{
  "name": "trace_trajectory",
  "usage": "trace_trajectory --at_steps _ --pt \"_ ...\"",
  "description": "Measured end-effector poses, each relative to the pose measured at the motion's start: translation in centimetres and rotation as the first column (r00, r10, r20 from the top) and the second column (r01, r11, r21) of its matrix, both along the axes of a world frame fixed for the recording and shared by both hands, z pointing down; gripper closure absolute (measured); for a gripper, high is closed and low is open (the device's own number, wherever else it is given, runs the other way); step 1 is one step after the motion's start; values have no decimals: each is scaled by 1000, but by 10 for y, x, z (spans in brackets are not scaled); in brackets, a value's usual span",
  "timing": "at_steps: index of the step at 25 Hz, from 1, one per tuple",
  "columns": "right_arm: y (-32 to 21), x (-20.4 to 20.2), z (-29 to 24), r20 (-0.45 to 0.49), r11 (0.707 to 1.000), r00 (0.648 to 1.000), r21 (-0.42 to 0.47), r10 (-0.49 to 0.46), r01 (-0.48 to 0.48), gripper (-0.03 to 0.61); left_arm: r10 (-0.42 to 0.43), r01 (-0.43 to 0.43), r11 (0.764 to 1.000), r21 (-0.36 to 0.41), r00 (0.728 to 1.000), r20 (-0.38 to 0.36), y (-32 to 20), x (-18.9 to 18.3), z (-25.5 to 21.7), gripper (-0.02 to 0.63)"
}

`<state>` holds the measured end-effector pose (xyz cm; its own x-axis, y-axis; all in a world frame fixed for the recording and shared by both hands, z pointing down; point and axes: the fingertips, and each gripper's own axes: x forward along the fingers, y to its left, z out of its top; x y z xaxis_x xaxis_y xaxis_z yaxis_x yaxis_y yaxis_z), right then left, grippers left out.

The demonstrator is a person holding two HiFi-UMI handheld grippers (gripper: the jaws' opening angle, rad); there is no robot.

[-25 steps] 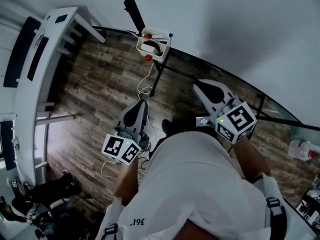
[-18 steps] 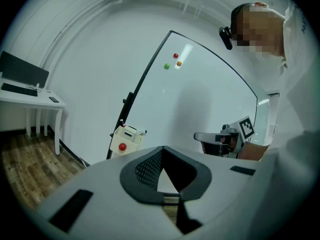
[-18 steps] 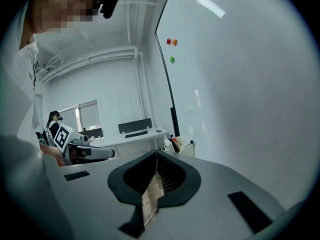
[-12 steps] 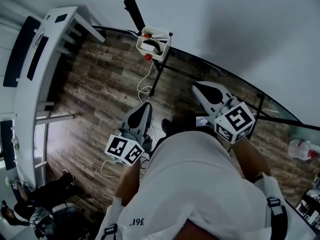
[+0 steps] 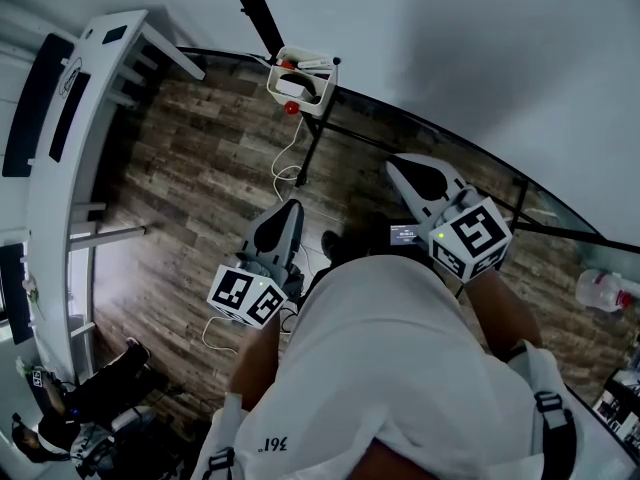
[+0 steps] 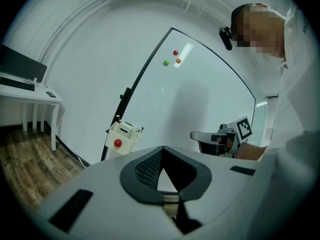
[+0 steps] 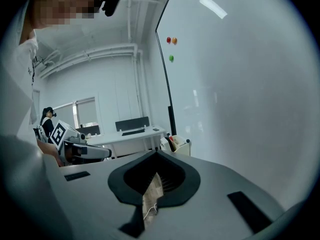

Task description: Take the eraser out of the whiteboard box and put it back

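The cream whiteboard box (image 5: 300, 80) hangs at the whiteboard's lower edge, with a red magnet (image 5: 291, 108) on its front. A dark and white eraser (image 5: 293, 87) lies inside it among markers. My left gripper (image 5: 284, 214) is held over the floor, well short of the box, shut and empty. My right gripper (image 5: 408, 171) hovers near the board's lower edge, to the right of the box, also shut with nothing in it. In the left gripper view the box (image 6: 123, 136) is ahead to the left and the right gripper (image 6: 202, 135) is to the right. The right gripper view shows the box (image 7: 178, 146) ahead.
The whiteboard (image 5: 480, 68) fills the upper right, on a black stand (image 5: 310, 153). A white cable (image 5: 288, 173) trails on the wooden floor. A white desk (image 5: 70, 118) runs along the left. A spray bottle (image 5: 600, 293) is at the far right. A person sits at lower left (image 5: 70, 408).
The head view has shifted a little, so the box sits slightly higher and further left in frame. Both grippers hold almost the same places.
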<state>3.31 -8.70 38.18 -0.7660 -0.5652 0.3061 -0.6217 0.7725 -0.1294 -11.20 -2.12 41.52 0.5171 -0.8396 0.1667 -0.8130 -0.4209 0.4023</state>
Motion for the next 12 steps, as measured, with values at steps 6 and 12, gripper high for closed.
trace_trajectory --at_steps 6,12 --pt "-3 2 2 -4 1000 1000 2 14 -14 554 2 -2 1000 -3 1000 -4 -1 1 1 606" --pt "-5 -1 3 -6 1000 1000 3 12 -12 554 5 -5 1000 -2 1000 -5 -4 -1 1 606"
